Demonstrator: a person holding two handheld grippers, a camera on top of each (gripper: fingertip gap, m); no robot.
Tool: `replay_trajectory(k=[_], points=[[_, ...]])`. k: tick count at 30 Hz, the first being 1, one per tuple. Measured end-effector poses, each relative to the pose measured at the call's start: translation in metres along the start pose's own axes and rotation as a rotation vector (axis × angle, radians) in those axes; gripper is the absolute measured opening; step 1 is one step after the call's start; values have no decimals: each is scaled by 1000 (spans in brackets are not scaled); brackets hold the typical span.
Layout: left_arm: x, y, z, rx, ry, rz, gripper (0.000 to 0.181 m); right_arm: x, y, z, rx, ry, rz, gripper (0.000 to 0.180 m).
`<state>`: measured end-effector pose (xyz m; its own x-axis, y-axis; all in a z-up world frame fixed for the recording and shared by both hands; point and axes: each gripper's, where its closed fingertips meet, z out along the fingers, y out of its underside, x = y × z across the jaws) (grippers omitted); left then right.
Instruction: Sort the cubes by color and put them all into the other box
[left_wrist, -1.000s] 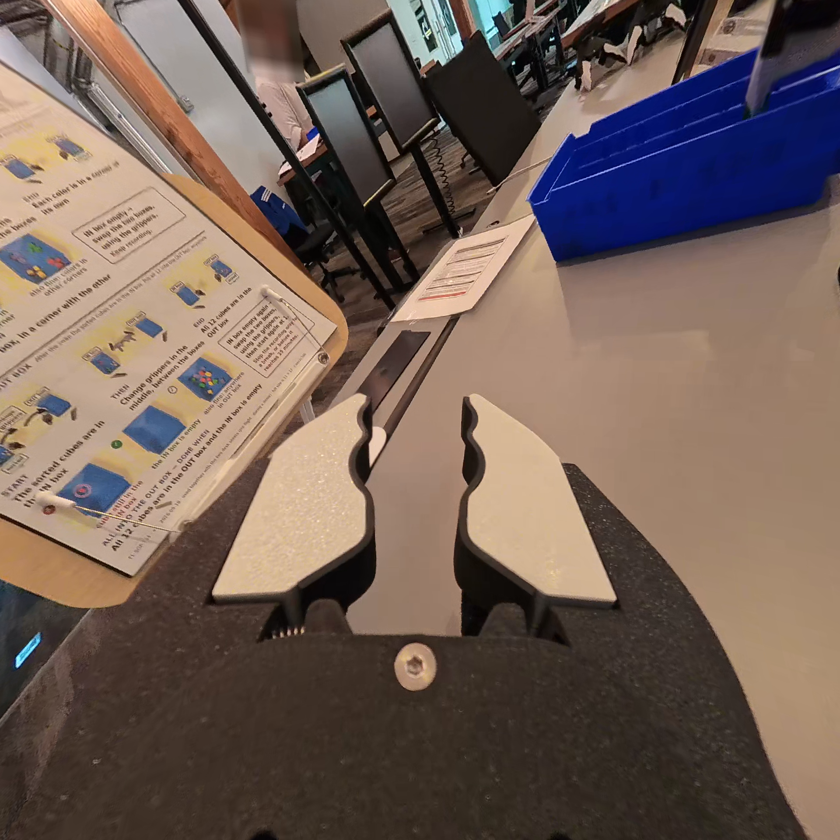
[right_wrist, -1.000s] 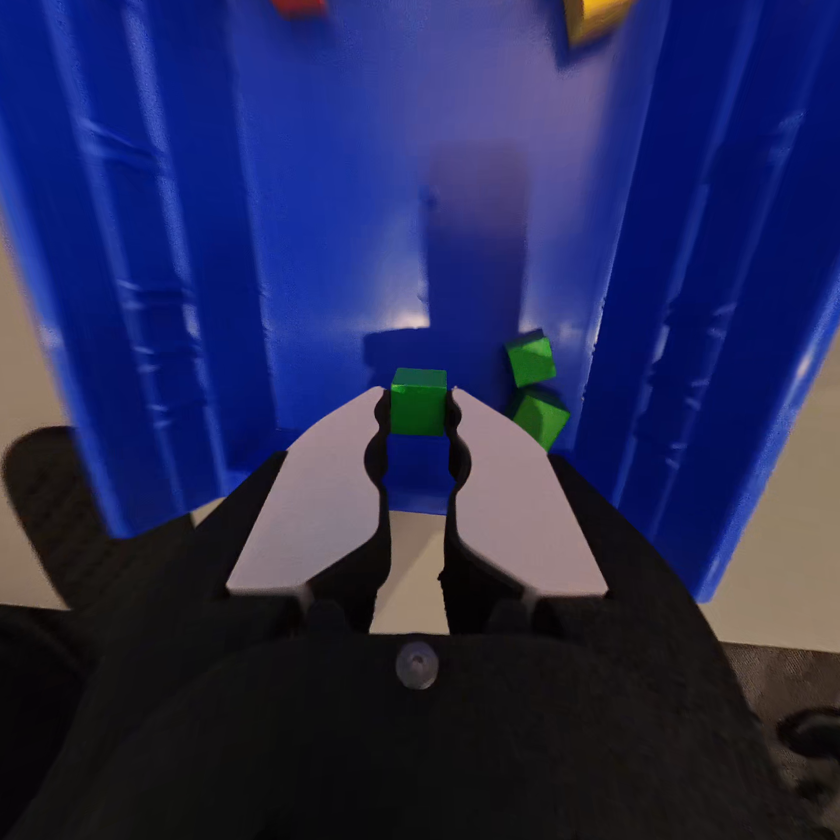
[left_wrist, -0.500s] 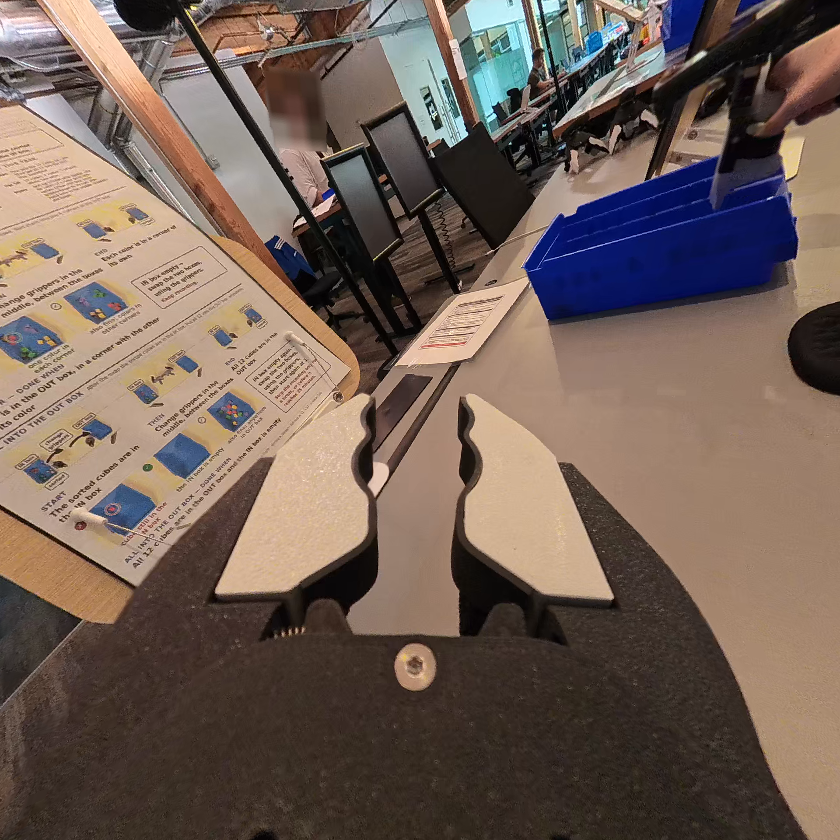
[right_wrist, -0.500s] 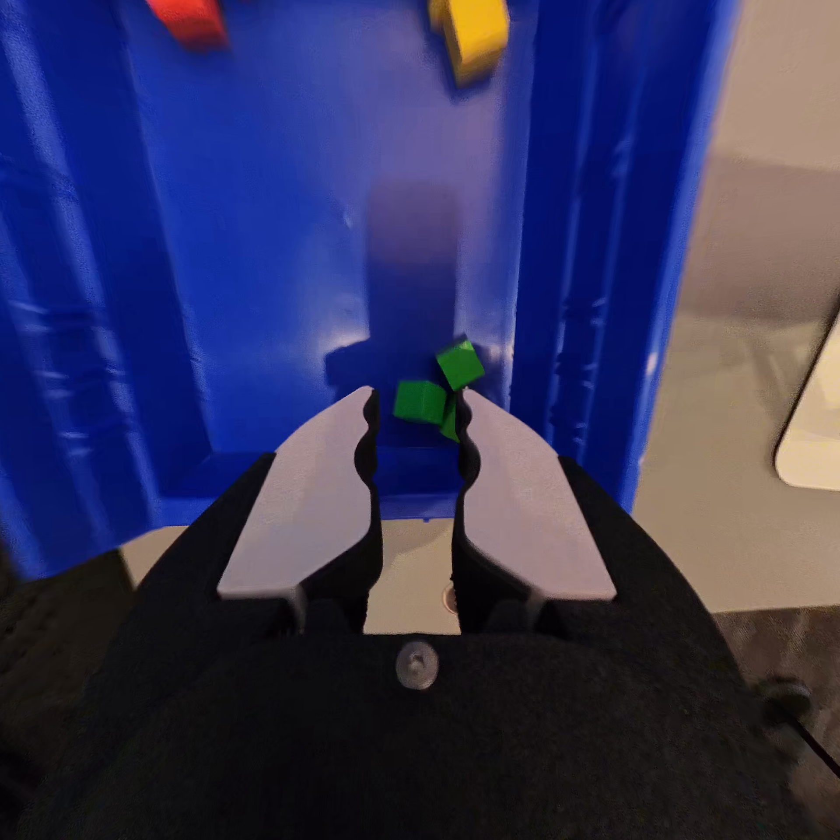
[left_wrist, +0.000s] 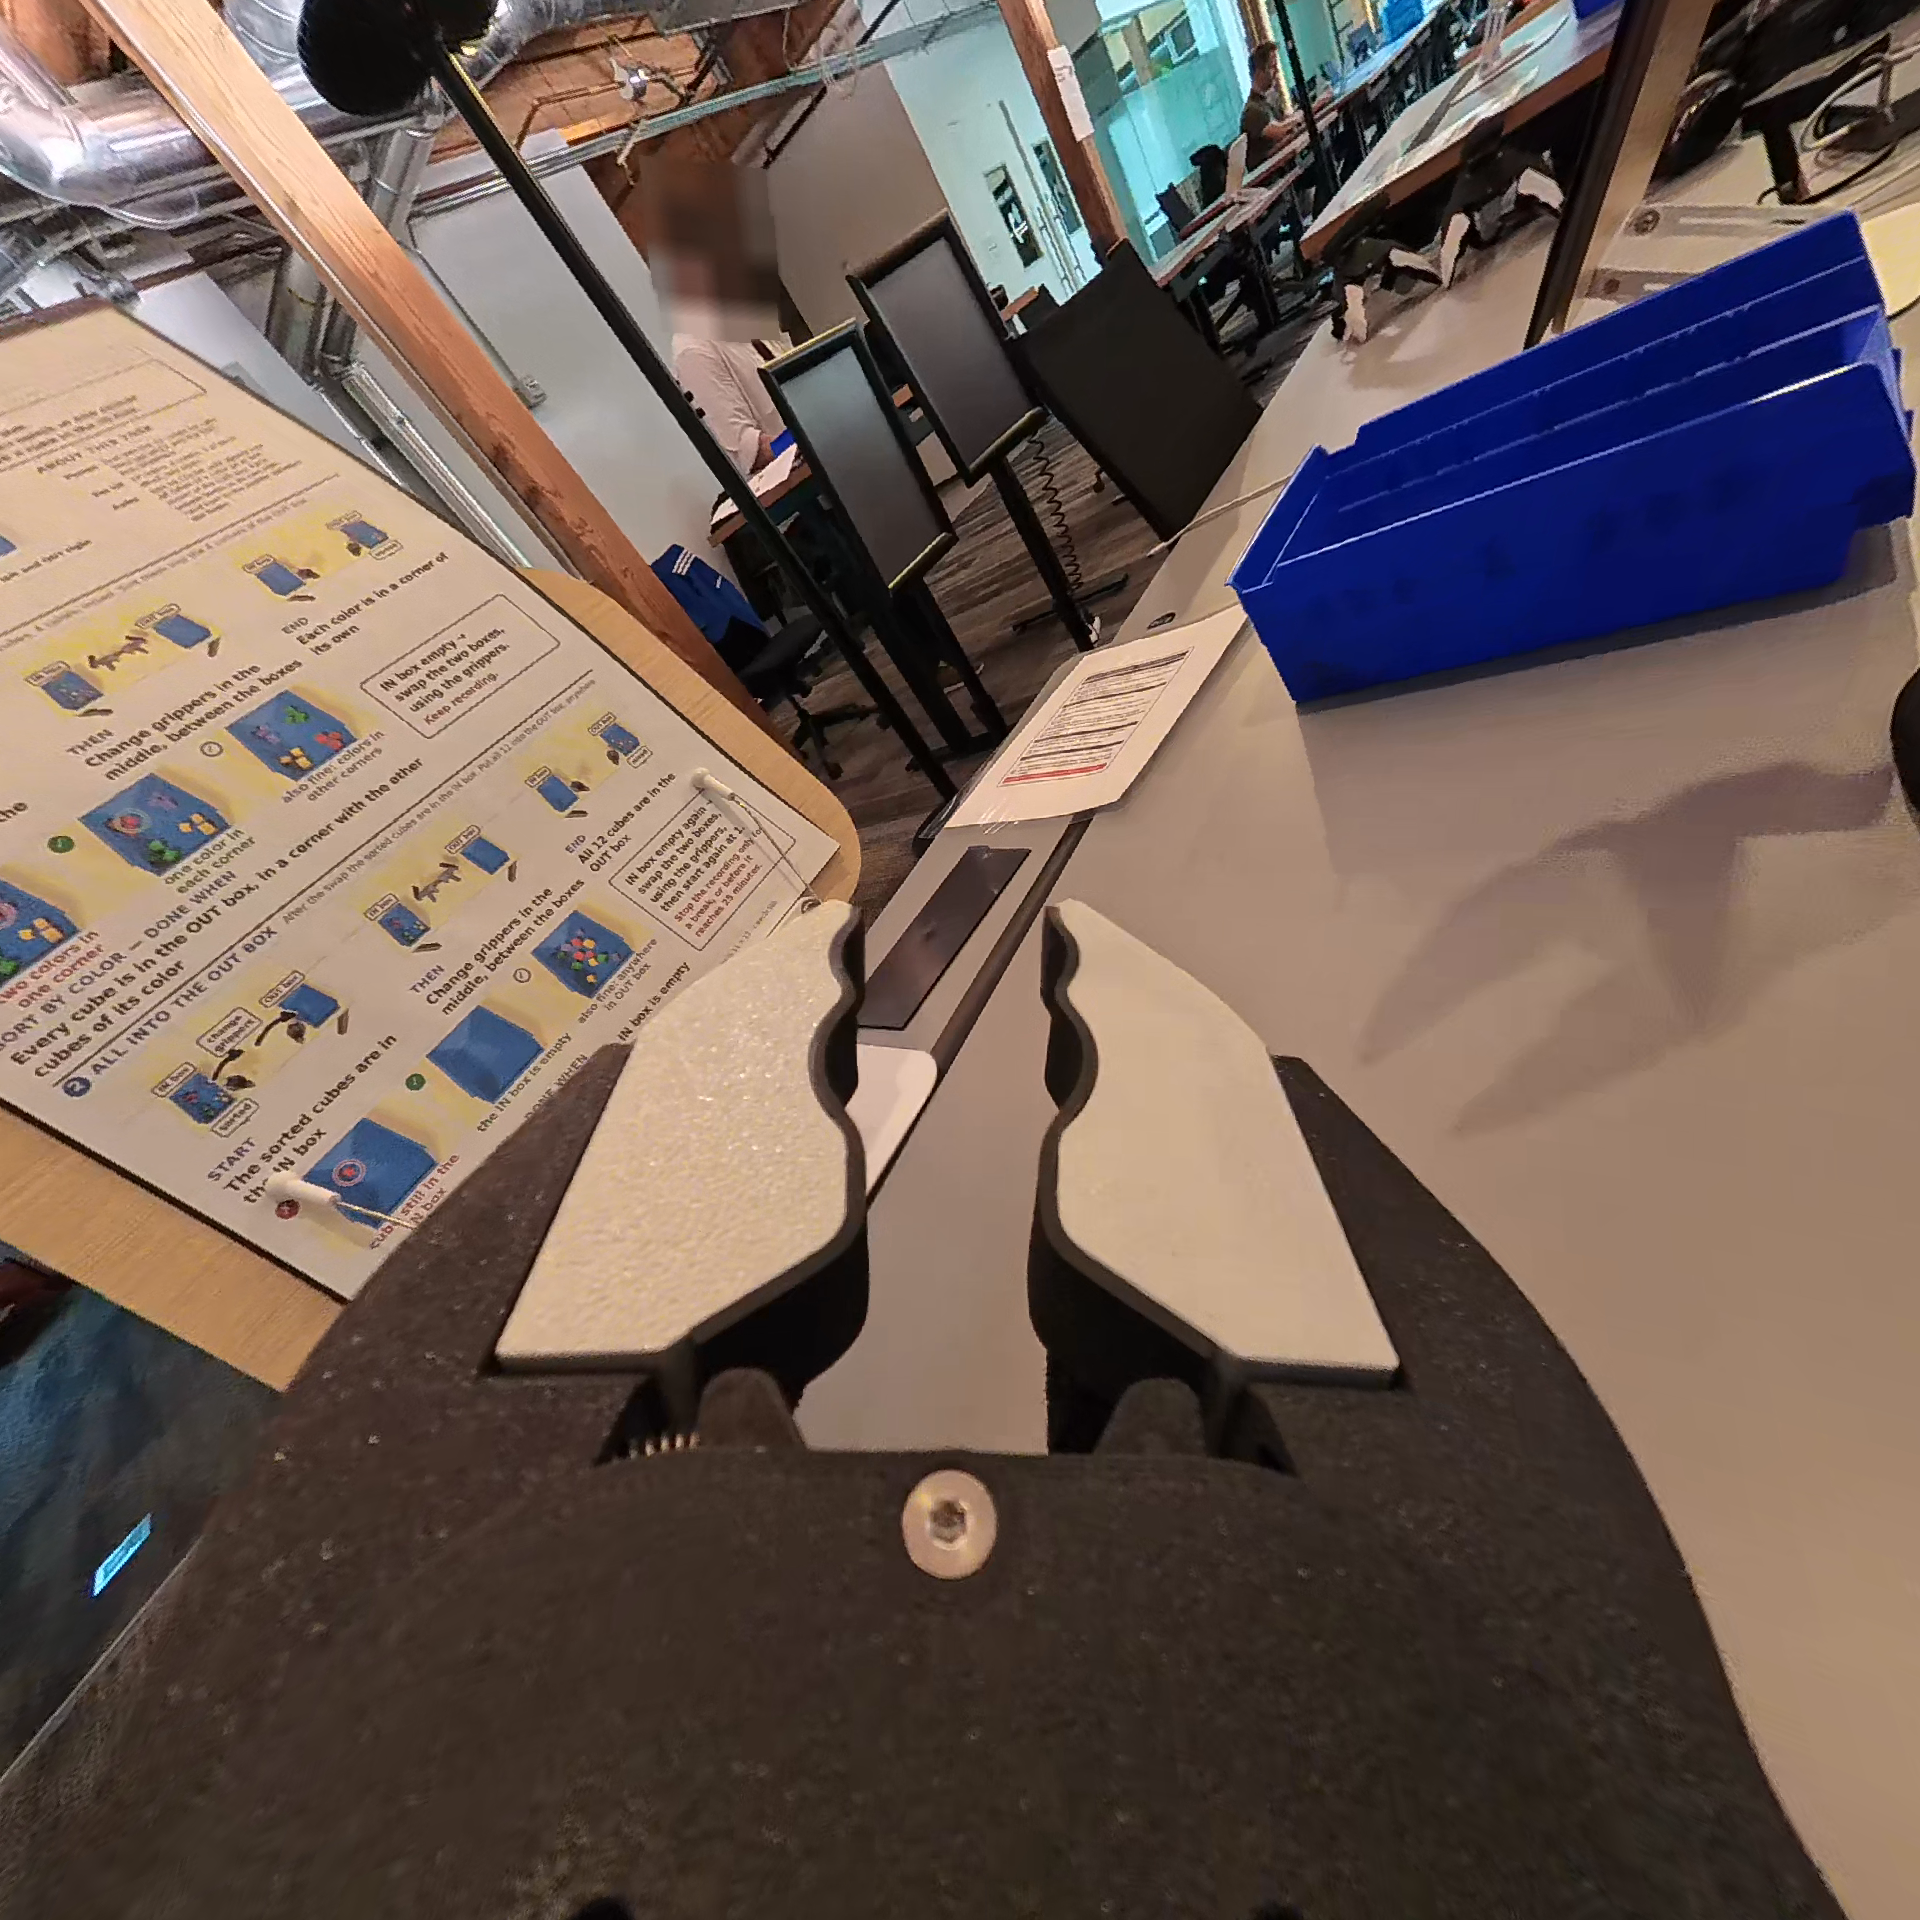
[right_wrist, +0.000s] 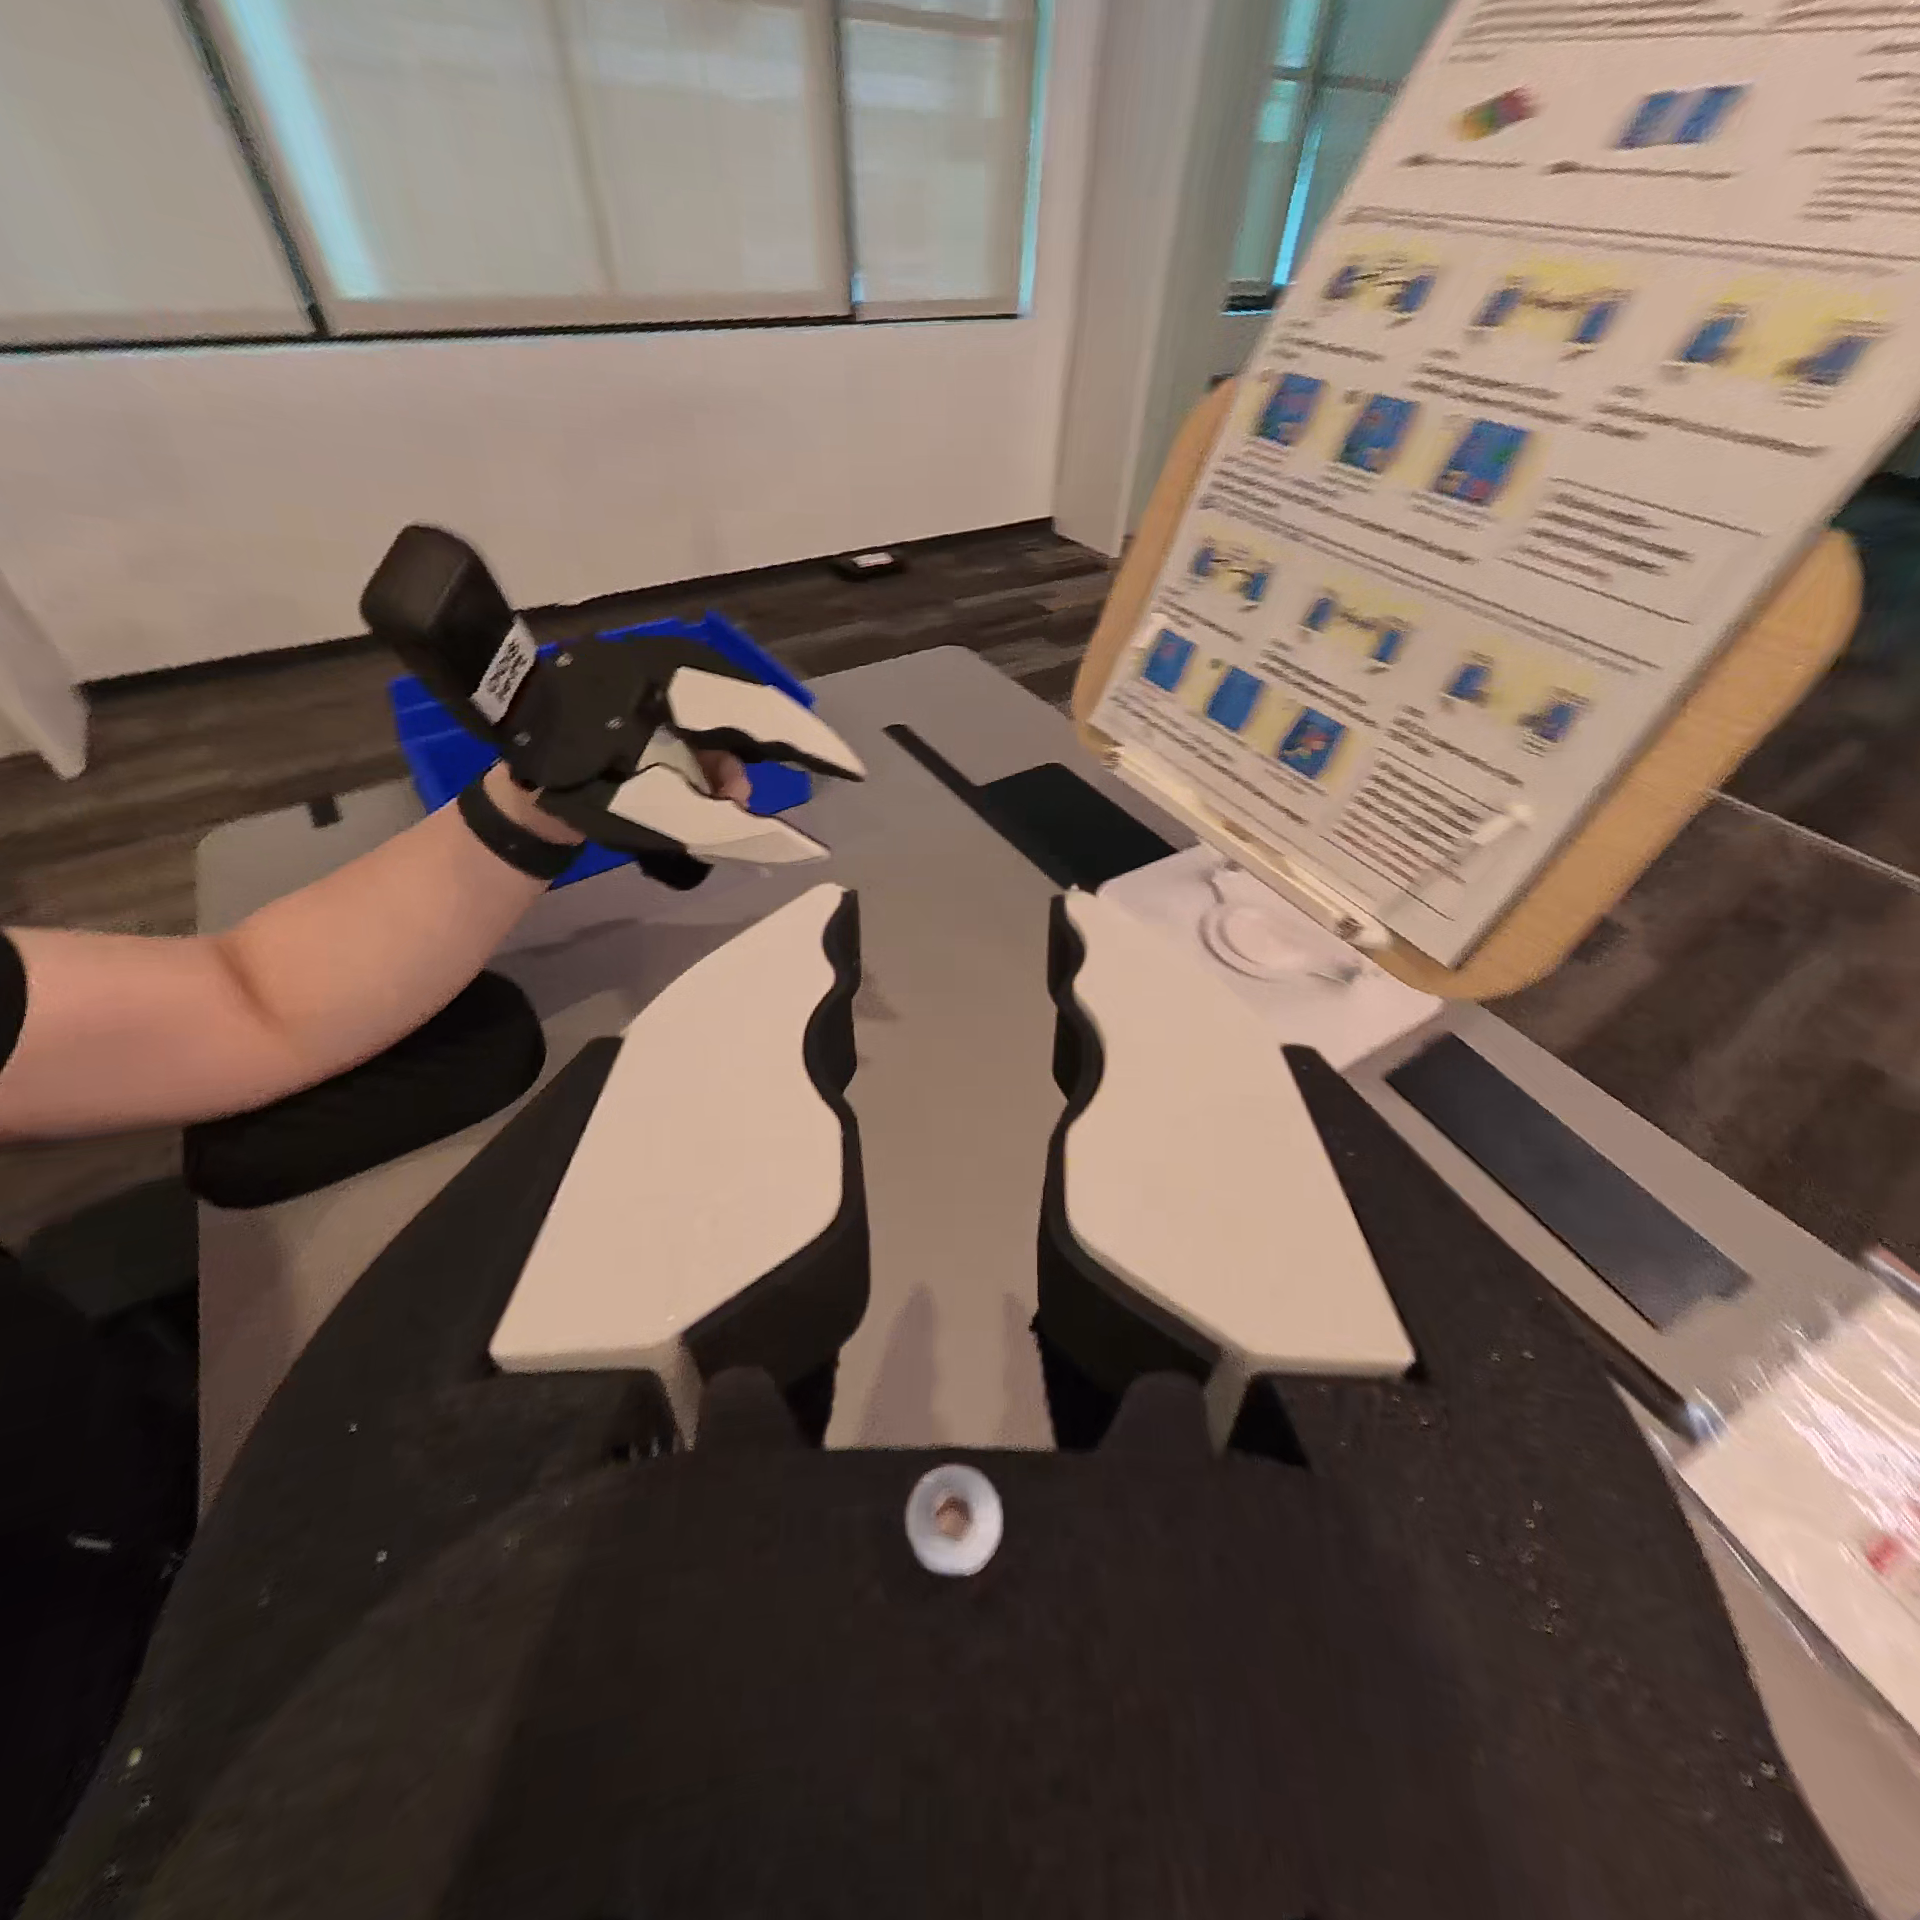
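My left gripper (left_wrist: 951, 935) is open and empty, held above the grey table (left_wrist: 1558, 987). It also shows in the right wrist view (right_wrist: 842, 810), open, held by a hand in front of a blue box (right_wrist: 436, 727). My right gripper (right_wrist: 954, 914) is open and empty above the middle of the table. A second blue box (left_wrist: 1600, 488) stands at the far right in the left wrist view; its inside is hidden. No cubes are in view.
An instruction board on a wooden stand (left_wrist: 312, 810) leans at the table's edge; it also shows in the right wrist view (right_wrist: 1538, 468). A printed sheet (left_wrist: 1101, 717) lies by the blue box. Black pads (right_wrist: 364, 1091) lie on the table. Chairs and monitors stand behind.
My right gripper let go of the green cube beside two others in the box, then swung out of the box to face the table middle. My left gripper tilted upward slightly.
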<state>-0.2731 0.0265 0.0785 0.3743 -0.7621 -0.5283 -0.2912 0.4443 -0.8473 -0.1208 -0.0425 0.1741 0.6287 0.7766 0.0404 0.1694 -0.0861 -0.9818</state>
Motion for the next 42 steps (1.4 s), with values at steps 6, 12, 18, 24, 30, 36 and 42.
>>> replay_trajectory(k=[6,12,18,24,30,36,42], points=[[-5,4,-3,-15,-24,9,21,14,32,34,-84,41,-55,26],[-29,5,-31,-114,-100,30,29,41,42,23,-59,57,67,28],[-82,77,-148,-656,-135,117,26,60,55,14,-86,92,125,29],[-108,202,-321,-1262,-79,-88,25,65,60,12,-112,110,135,30],[-89,278,-385,-1462,-73,-243,29,61,60,12,-128,96,126,30],[-79,298,-386,-1471,-23,-309,30,63,66,8,-137,95,158,30],[-76,316,-395,-1531,-4,-383,29,61,71,6,-154,85,166,30]])
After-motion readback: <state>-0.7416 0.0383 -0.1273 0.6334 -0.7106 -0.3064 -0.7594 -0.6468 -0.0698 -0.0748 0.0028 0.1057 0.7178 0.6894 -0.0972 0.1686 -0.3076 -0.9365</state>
